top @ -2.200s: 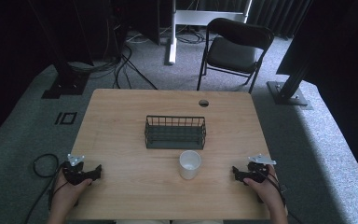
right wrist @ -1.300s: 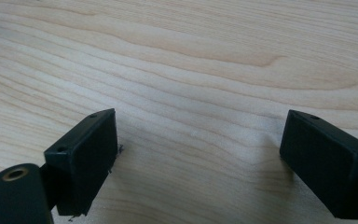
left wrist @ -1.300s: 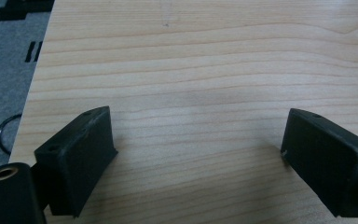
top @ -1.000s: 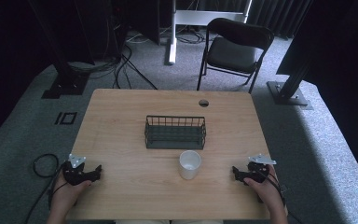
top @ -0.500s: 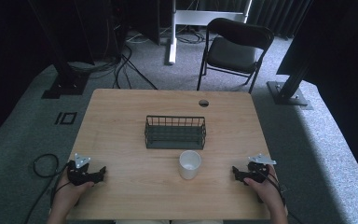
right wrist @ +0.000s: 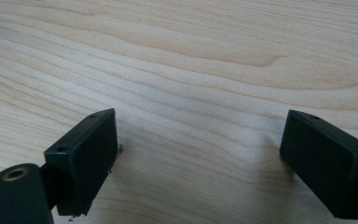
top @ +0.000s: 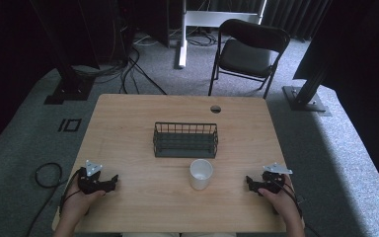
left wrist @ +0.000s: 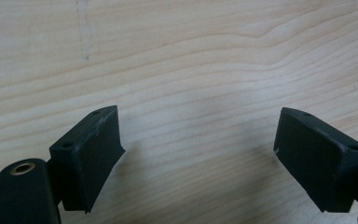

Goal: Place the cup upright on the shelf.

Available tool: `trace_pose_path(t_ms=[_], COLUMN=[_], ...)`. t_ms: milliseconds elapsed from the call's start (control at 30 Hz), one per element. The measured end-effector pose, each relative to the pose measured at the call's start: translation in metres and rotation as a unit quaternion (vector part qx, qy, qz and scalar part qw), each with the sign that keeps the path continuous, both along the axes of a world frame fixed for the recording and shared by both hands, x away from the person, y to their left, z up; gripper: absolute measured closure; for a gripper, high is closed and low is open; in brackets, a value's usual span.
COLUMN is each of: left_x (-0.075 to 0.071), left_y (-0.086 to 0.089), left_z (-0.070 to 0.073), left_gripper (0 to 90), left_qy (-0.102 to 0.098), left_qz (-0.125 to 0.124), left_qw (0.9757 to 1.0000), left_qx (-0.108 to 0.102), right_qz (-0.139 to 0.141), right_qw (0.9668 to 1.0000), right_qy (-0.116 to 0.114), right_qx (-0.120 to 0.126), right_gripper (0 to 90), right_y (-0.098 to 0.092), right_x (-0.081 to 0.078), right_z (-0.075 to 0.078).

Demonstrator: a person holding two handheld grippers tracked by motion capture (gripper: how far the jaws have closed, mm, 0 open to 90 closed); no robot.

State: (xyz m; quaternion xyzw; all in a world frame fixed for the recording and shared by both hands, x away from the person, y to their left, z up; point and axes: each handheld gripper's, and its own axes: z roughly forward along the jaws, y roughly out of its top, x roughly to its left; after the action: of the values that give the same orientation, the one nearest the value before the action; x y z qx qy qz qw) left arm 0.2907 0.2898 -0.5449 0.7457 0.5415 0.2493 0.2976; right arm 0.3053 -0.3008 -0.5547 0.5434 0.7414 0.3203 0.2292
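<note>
Two claws rest low on the wooden surface (top: pixel 143 111), the left claw (top: pixel 112 181) and right claw (top: pixel 250 182) both spread wide and holding nothing. Between them stands the white cup (top: pixel 201 173), just before the wire basket (top: pixel 185 139).

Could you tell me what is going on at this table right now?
A person sits at a wooden table with a gripper in each hand. The left gripper and the right gripper both rest near the table's front edge, open and holding nothing; each gripper view shows bare wood between the fingers. A white cup stands untouched between them, just in front of a dark wire basket. Nothing has been picked up.
</note>
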Motion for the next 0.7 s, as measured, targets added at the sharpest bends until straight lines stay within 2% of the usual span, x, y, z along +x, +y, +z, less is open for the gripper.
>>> trace_pose_path(t_ms=[133,333,367,400,433,633,700], left_x=[0.002,0.005,0.005,0.005,0.005,0.007,0.008], left_y=[-0.005,-0.016,-0.021,-0.021,-0.026,-0.038,-0.043], left_z=[0.002,0.005,0.005,0.005,0.007,0.011,0.013], left_gripper=[15.2,15.2,15.2,15.2,15.2,15.2,15.2], left_qy=[-0.007,-0.013,-0.017,-0.017,-0.021,-0.033,-0.045], left_qz=[-0.006,-0.036,-0.053,-0.053,-0.065,-0.085,-0.093], left_qw=[1.0,0.9992,0.9984,0.9984,0.9975,0.9958,0.9947], left_qx=[0.0,-0.007,-0.013,-0.013,-0.016,-0.011,-0.007], right_qz=[0.0,0.0,0.0,0.0,0.0,0.0,0.0], right_qw=[1.0,1.0,1.0,1.0,1.0,1.0,1.0], right_qy=[0.0,0.0,0.0,0.0,0.0,0.0,0.0], right_qx=[0.0,0.0,0.0,0.0,0.0,0.0,0.0], right_gripper=[10.7,10.7,10.7,10.7,10.7,10.7,10.7], right_y=[0.0,0.0,0.0,0.0,0.0,0.0,0.0], right_x=[0.0,0.0,0.0,0.0,0.0,0.0,0.0], right_z=[0.0,0.0,0.0,0.0,0.0,0.0,0.0])
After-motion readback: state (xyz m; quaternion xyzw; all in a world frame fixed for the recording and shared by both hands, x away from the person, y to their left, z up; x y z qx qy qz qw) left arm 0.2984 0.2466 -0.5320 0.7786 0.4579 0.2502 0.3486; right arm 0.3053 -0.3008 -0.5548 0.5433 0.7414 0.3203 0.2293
